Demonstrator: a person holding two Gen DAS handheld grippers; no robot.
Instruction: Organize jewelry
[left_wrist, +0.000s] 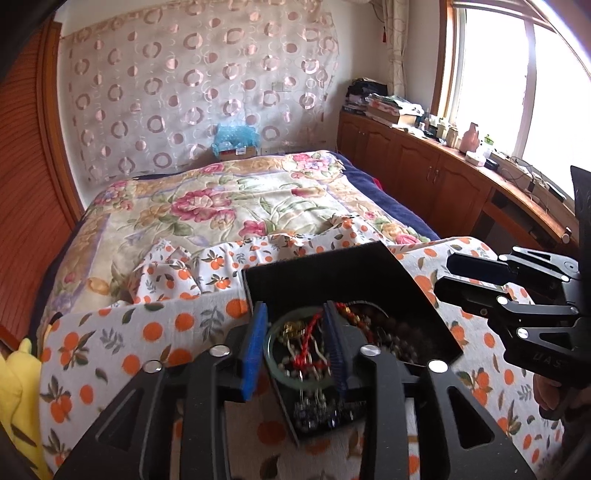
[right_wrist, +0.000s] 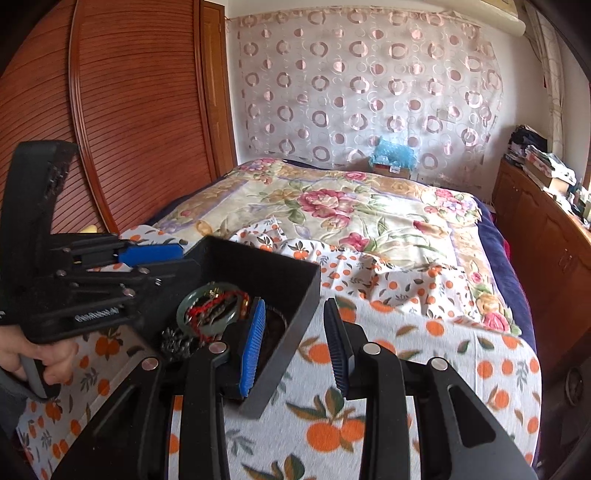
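Observation:
A black open box (left_wrist: 325, 266) sits on the orange-print cloth and holds tangled jewelry: a pale green bangle (left_wrist: 275, 363), a red cord (left_wrist: 308, 341) and dark beads (left_wrist: 399, 339). My left gripper (left_wrist: 295, 343) is open over the box's left wall, one finger outside, one inside by the bangle. In the right wrist view the box (right_wrist: 258, 262) and bangle (right_wrist: 184, 301) show too. My right gripper (right_wrist: 295, 343) is open, straddling the box's right wall. The left gripper (right_wrist: 147, 254) shows at the box's far left.
The box rests on an orange-print cloth (right_wrist: 406, 332) spread over a floral bedspread (left_wrist: 207, 206). A wooden cabinet (left_wrist: 443, 177) with clutter runs along the window at right. A slatted wooden door (right_wrist: 129, 110) stands at left. A yellow plush toy (left_wrist: 18, 387) lies at the left edge.

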